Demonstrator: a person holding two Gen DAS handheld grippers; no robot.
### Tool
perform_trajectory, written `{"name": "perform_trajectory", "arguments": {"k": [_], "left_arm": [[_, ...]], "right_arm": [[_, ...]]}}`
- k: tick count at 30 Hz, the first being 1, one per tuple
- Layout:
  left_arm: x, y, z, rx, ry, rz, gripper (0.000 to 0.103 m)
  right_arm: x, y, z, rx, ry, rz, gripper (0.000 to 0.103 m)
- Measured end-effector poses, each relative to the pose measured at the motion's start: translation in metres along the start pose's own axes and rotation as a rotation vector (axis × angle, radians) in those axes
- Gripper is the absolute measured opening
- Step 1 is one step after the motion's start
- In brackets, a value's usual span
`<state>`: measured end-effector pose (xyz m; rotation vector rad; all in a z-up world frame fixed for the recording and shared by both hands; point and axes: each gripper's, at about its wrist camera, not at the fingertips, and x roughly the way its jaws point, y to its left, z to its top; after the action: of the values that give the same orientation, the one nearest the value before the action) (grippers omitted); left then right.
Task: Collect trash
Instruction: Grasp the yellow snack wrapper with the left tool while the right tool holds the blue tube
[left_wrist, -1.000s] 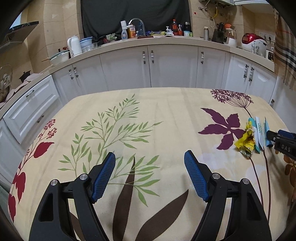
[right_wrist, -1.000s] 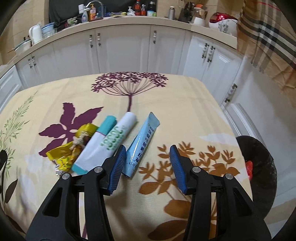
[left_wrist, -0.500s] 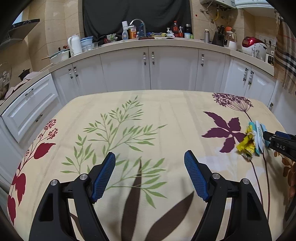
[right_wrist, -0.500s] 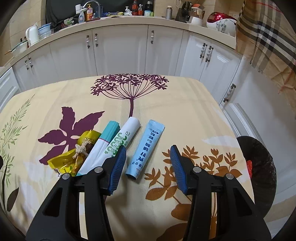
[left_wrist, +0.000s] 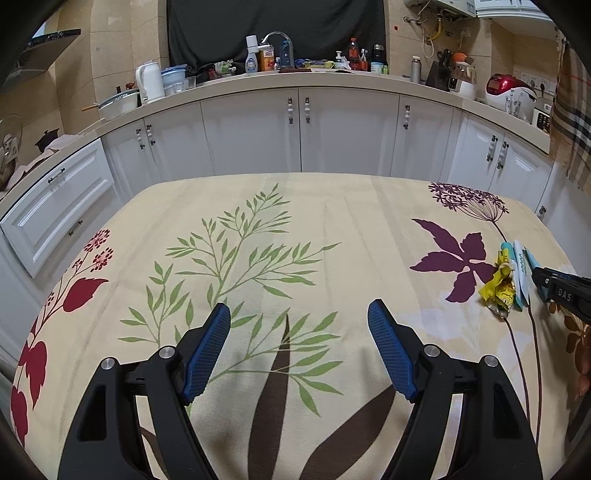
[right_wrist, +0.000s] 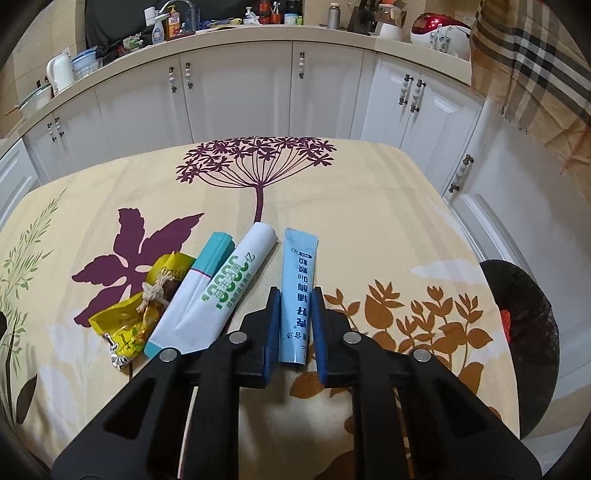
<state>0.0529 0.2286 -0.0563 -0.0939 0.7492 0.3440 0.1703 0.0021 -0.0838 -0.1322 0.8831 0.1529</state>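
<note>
Three pieces of trash lie on the flowered tablecloth. In the right wrist view a light blue sachet (right_wrist: 298, 291) lies between the blue pads of my right gripper (right_wrist: 294, 295), which is shut on it. A white and teal tube-shaped packet (right_wrist: 218, 288) lies just left of it, and a crumpled yellow wrapper (right_wrist: 136, 314) lies further left. In the left wrist view my left gripper (left_wrist: 299, 325) is open and empty over the green leaf print. The yellow wrapper (left_wrist: 498, 288) and the right gripper (left_wrist: 561, 291) show at the far right there.
A black trash bin (right_wrist: 524, 332) with something red inside stands below the table's right edge. White kitchen cabinets (left_wrist: 295, 133) and a cluttered counter (left_wrist: 295, 70) run behind the table. A plaid cloth (right_wrist: 535, 74) hangs at the right.
My right gripper moved forward over the light blue sachet and its jaws closed on it. The left gripper pulled back slightly and stayed open.
</note>
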Motion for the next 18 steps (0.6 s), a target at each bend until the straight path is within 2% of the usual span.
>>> {"name": "perform_trajectory", "arguments": {"k": [7,18], "left_arm": [[-0.003,-0.018,-0.001,0.012,0.009,-0.038,0.074],[-0.003,-0.080,0.006,0.095,0.014,-0.112,0.074]], "right_arm": [[-0.008,-0.015,-0.006,0.011,-0.011,0.004,0.014],[-0.023,-0.048,-0.019,0.006,-0.045,-0.012,0.014]]}}
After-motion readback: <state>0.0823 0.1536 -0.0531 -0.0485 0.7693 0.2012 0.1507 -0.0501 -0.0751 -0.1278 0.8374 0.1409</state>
